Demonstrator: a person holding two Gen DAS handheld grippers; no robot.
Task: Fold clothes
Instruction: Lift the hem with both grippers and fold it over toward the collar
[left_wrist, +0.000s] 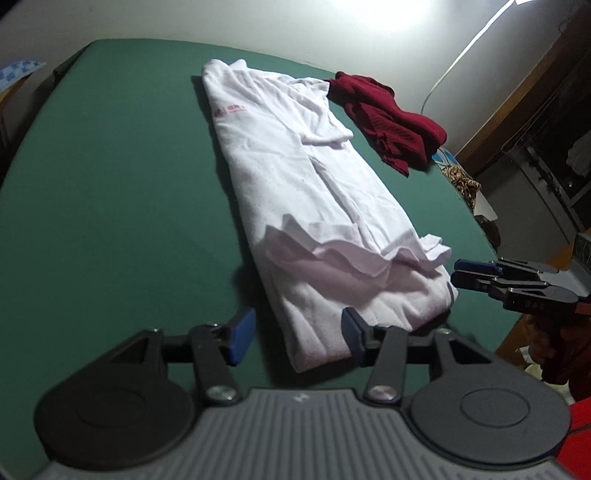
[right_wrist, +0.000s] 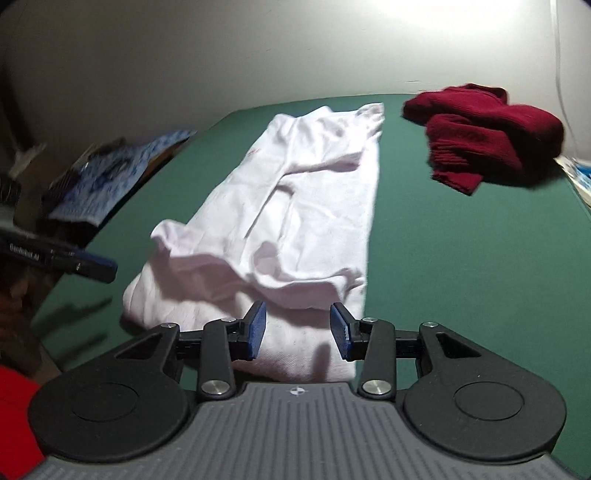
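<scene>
Nearby, maroon garment (left_wrist: 388, 122) lies beside white shirt (left_wrist: 317, 206).

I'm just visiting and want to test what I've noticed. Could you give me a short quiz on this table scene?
1. True or false: the white shirt lies folded into a long strip on the green table.
2. What colour is the crumpled garment beside it?
3. The jaws of the left gripper and right gripper are: A) open B) clamped on cloth.

Key: 1 true; 2 dark red; 3 A.
</scene>
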